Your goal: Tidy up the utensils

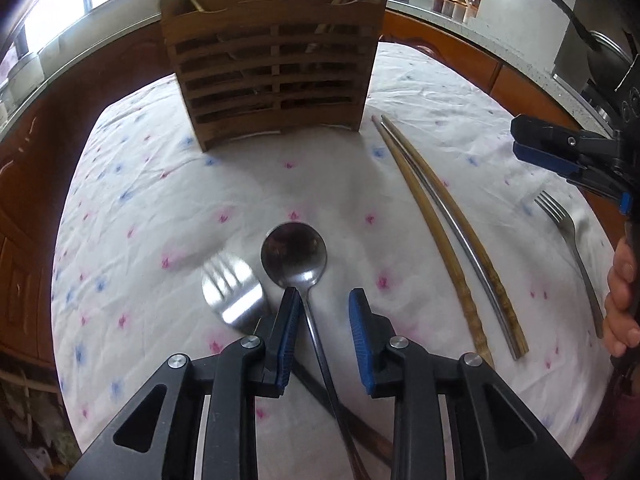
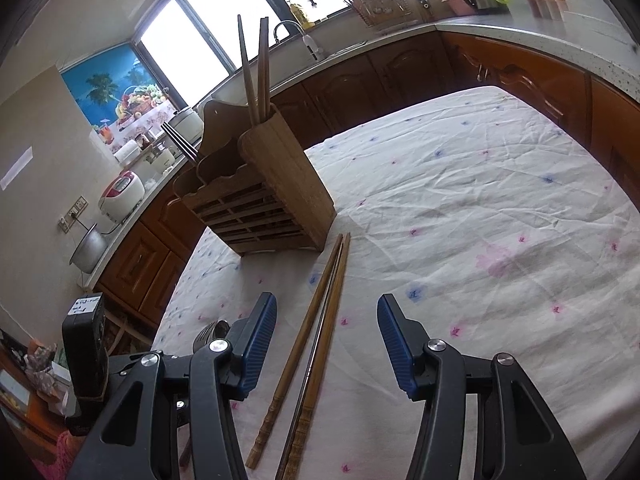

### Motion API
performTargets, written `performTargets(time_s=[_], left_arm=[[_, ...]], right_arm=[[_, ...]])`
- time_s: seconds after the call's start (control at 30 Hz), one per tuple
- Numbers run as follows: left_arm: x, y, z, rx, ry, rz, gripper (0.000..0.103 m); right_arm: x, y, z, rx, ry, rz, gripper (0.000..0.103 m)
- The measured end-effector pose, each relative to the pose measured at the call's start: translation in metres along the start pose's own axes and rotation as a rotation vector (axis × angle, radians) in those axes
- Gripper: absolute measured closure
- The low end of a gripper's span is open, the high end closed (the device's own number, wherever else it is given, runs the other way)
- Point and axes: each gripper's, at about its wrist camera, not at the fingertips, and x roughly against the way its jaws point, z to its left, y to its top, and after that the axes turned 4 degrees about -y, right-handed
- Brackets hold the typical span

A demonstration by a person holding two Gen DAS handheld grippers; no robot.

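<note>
A wooden slatted utensil holder (image 1: 272,76) stands at the far side of the cloth-covered table (image 1: 140,184); it also shows in the right wrist view (image 2: 260,204) with two chopsticks (image 2: 254,72) upright in it. My left gripper (image 1: 324,300) is open, its fingers on either side of a steel spoon's (image 1: 296,256) handle. A wide steel fork (image 1: 232,292) lies just left of the spoon. Wooden chopsticks (image 1: 432,232) and a metal one (image 1: 452,224) lie to the right. My right gripper (image 2: 326,344) is open above those chopsticks (image 2: 324,312).
A second steel fork (image 1: 568,240) lies near the table's right edge by the person's hand (image 1: 620,300). Wooden kitchen cabinets (image 2: 420,68) and a counter with a sink, kettle and rice cookers surround the table.
</note>
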Motion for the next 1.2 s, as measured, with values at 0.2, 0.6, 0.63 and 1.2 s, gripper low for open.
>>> performTargets(time_s=[0.2,0.6,0.63,1.2], left_arm=[[-0.003,0.001,-0.003,-0.015,0.017,-0.007,0.099],[0.029,-0.002,0.022,0.11,-0.073,-0.098,0.101],[0.035,-0.003,0.025,0.117,-0.079,-0.111,0.101],[0.106,-0.01,0.042,0.183,-0.116,-0.292,0.101]], right_arm=[[-0.02,0.008,0.0,0.027,-0.027,0.03,0.054],[-0.096,0.026,0.022,0.205,-0.187,0.189,0.091],[-0.099,0.028,0.023,0.208,-0.187,0.189,0.091],[-0.03,0.038,0.038,0.152,-0.073,0.046,0.098]])
